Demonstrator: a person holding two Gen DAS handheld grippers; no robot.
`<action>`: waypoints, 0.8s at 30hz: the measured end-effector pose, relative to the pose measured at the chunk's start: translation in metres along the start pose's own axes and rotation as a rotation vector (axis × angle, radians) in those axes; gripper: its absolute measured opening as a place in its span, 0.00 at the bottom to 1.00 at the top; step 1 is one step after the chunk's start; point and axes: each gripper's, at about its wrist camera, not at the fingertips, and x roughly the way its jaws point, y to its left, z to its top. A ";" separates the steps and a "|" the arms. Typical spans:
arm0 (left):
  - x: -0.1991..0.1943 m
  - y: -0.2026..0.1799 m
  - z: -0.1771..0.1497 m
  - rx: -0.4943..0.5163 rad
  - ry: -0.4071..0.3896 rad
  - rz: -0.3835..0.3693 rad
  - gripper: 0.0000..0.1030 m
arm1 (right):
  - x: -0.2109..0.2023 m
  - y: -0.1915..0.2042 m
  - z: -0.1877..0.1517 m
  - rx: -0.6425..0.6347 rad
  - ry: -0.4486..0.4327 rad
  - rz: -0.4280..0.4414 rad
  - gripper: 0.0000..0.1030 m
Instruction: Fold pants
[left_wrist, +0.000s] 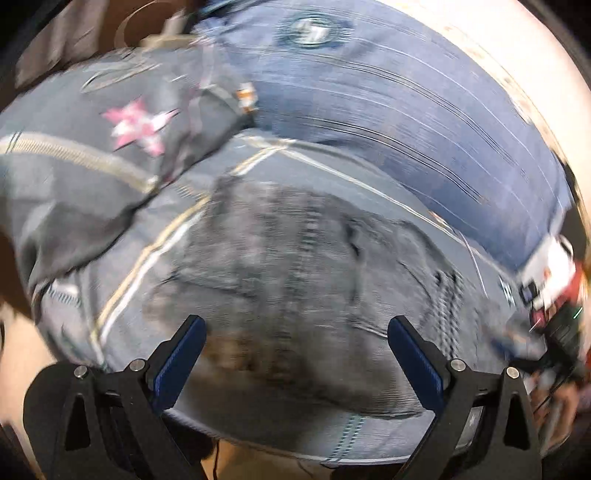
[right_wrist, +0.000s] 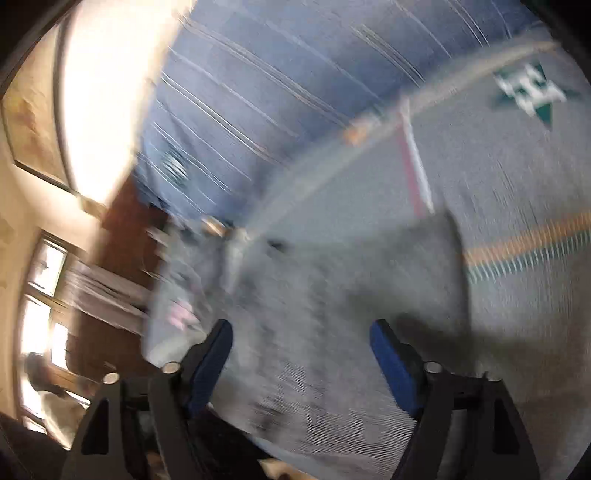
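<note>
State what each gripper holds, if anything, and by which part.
Nothing is held. The left gripper and right gripper both stand open above the grey pants, with no cloth between their fingers.

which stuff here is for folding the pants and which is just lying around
For the job:
grey pants
left gripper, open
right gripper, open

Lying about:
patterned bedspread
pink star cushion
green star print
</note>
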 end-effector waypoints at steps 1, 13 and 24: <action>-0.001 0.011 0.000 -0.041 0.015 -0.008 0.96 | 0.007 -0.008 -0.004 0.026 0.023 -0.030 0.77; 0.025 0.079 -0.009 -0.439 0.119 -0.229 0.95 | 0.023 0.099 -0.050 -0.213 0.091 0.083 0.77; 0.046 0.091 0.006 -0.537 0.133 -0.345 0.95 | 0.086 0.104 -0.064 -0.154 0.201 0.024 0.78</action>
